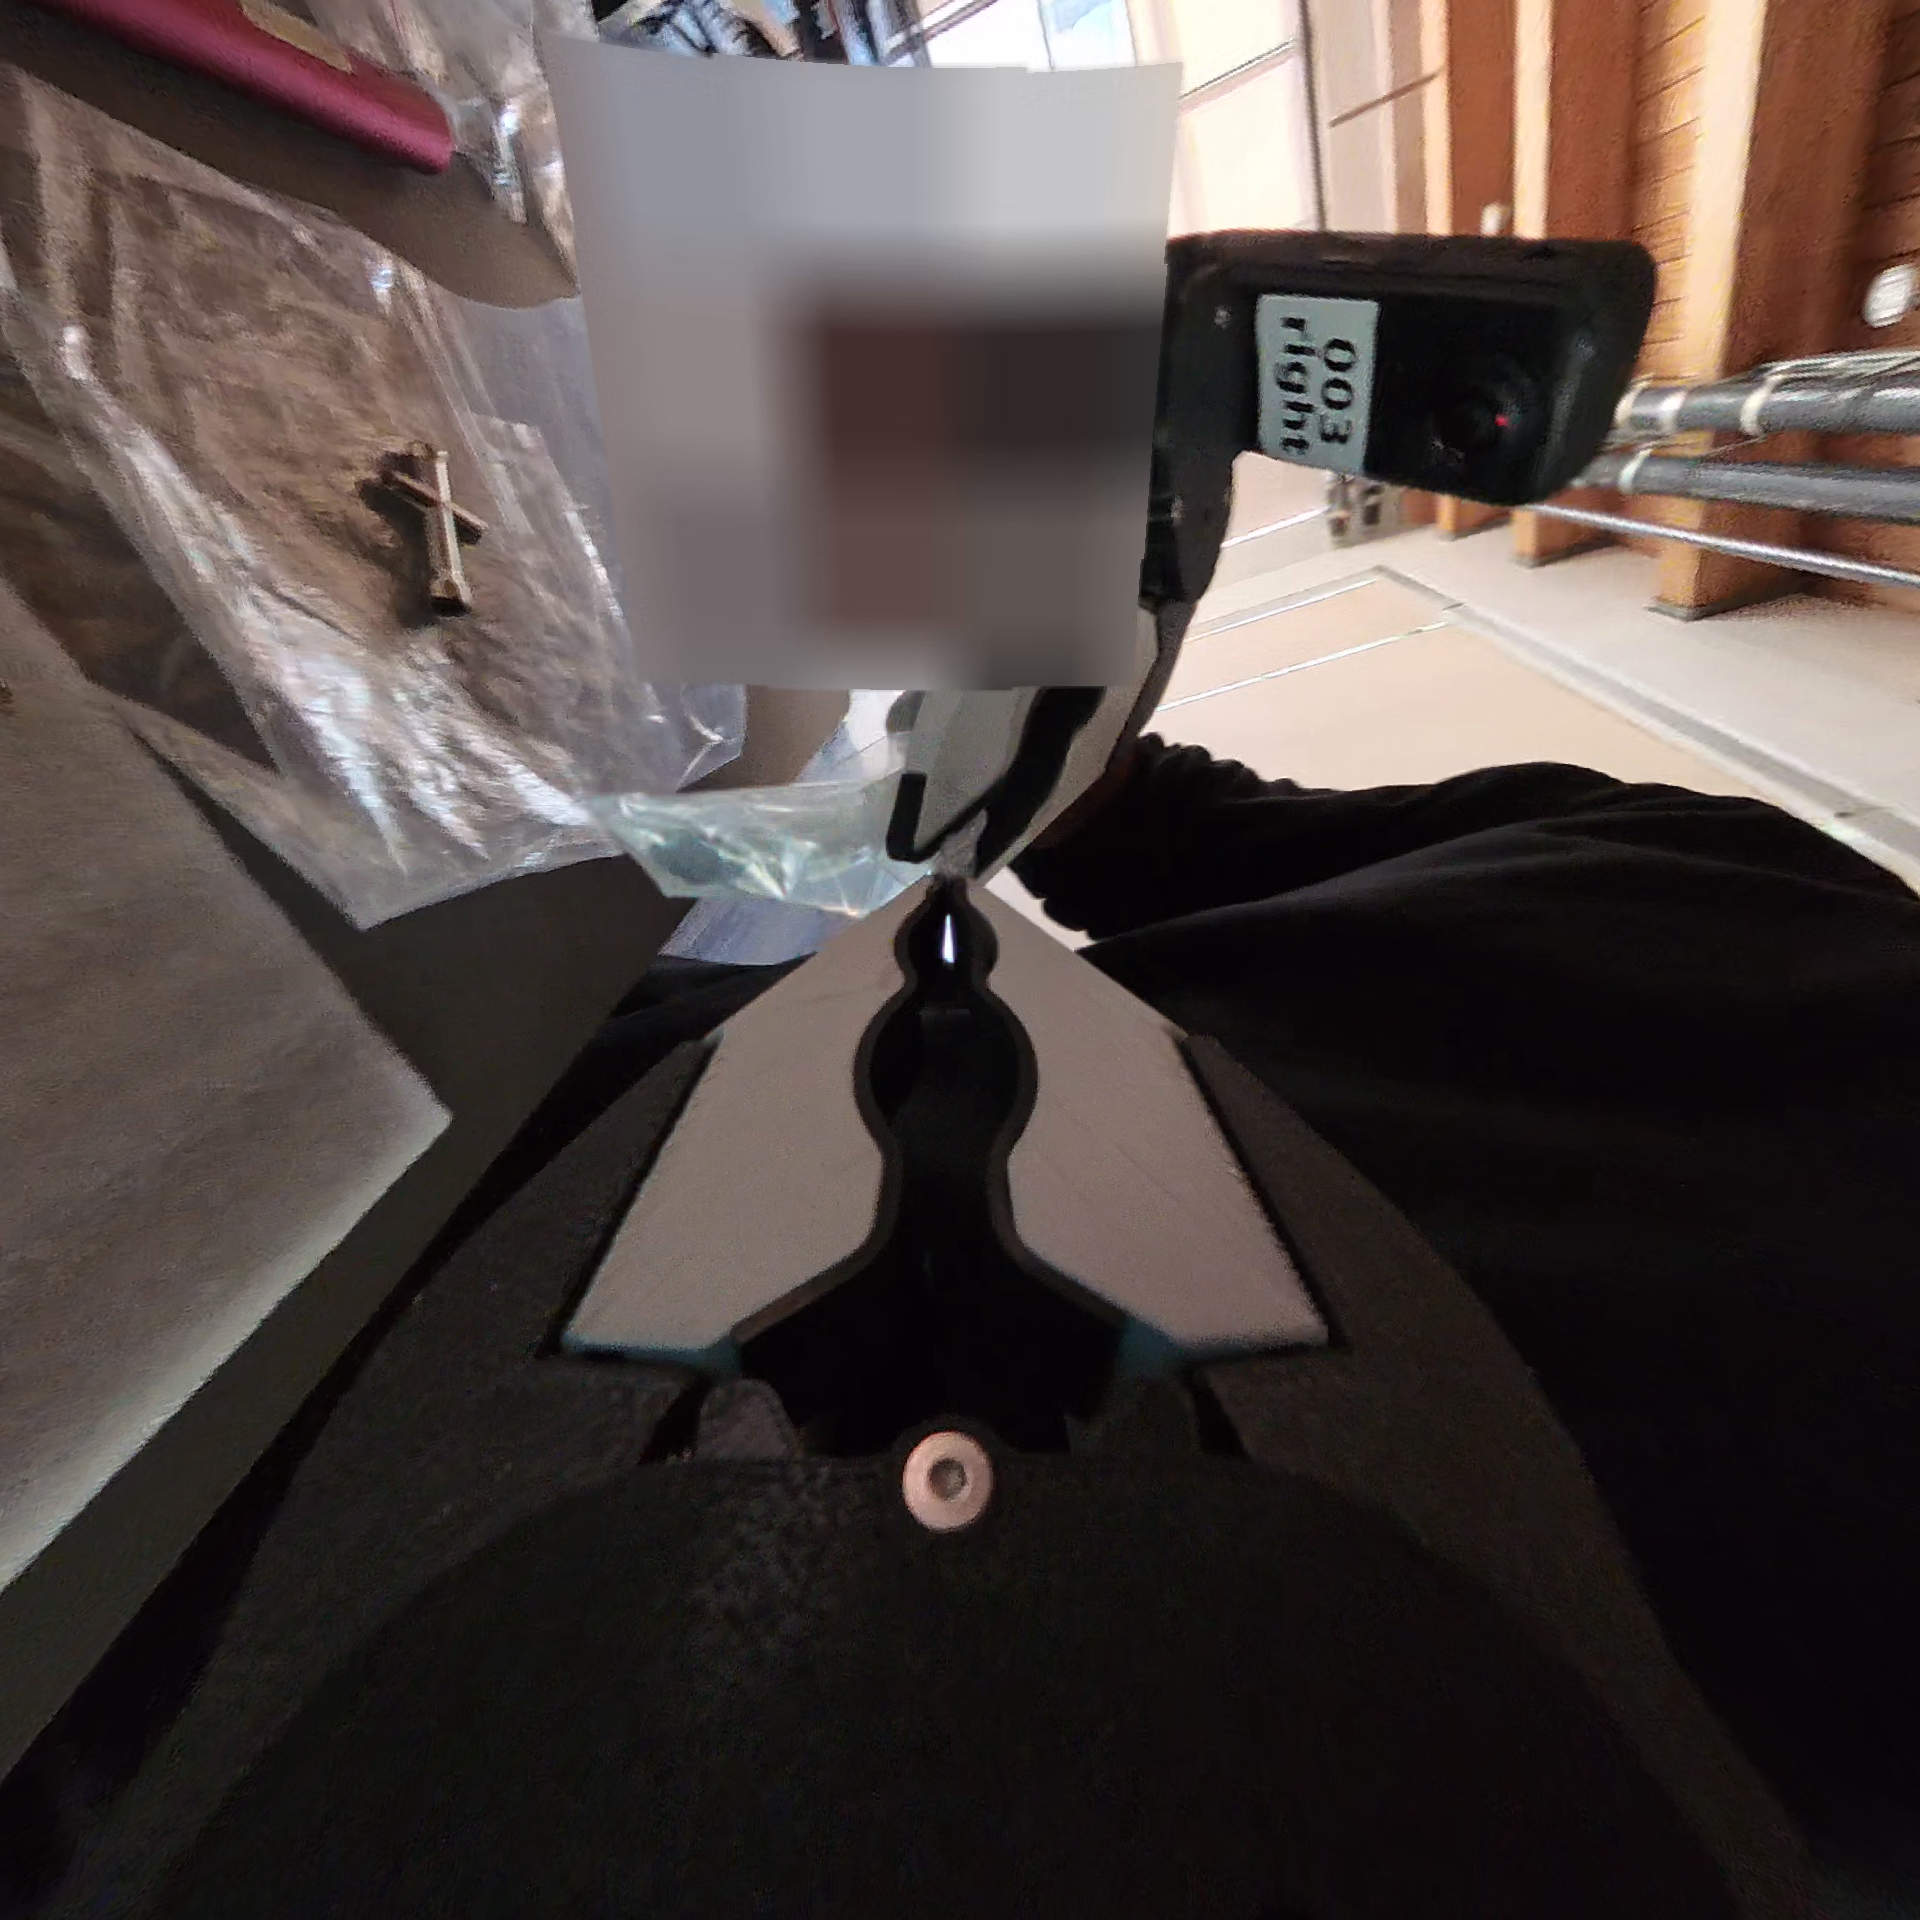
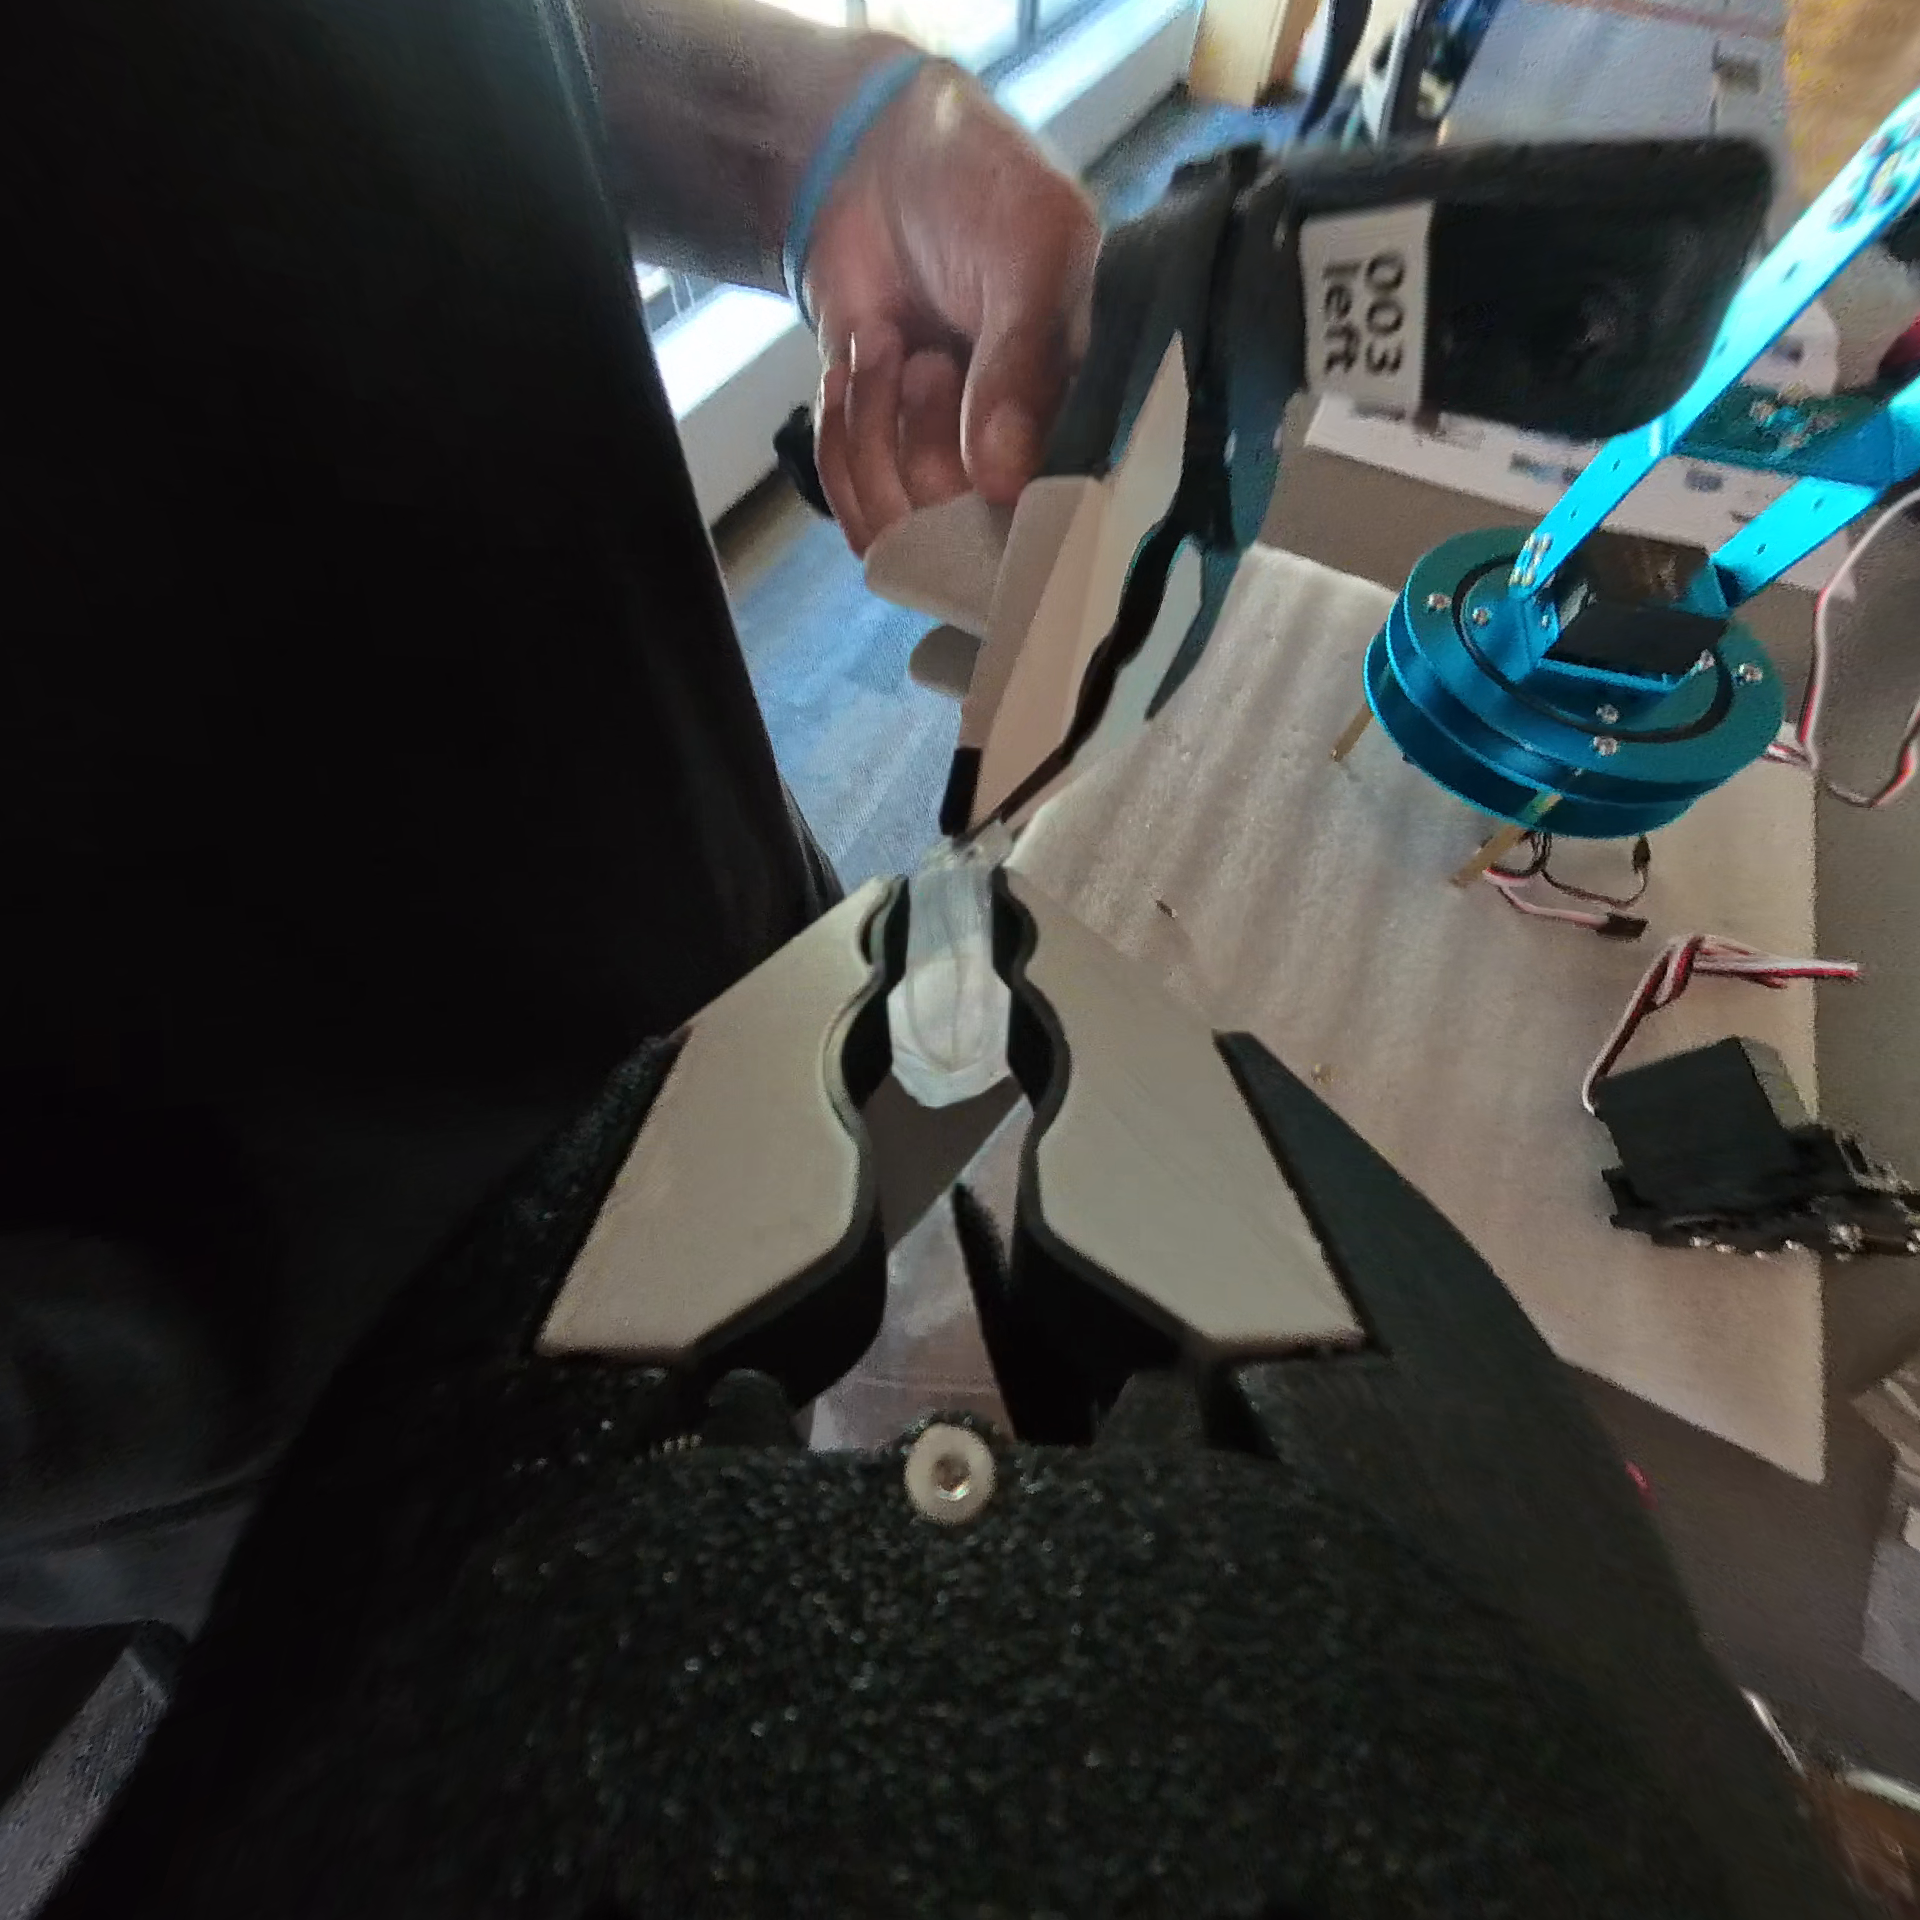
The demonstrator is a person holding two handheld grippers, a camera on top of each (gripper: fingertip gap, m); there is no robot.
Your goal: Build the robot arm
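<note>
Small clear plastic bag [image 2: 951, 1013] stretches between both hand-held grippers, left [image 1: 948, 902] and right [image 2: 948, 894] each clamped on it above the tabletop [image 2: 1299, 831]; thin film could tear or slip.

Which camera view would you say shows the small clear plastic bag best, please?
The left wrist view: the small clear plastic bag spreads sideways, with dark bits inside. The right wrist view shows it edge-on, bunched between the right gripper fingers.
</note>
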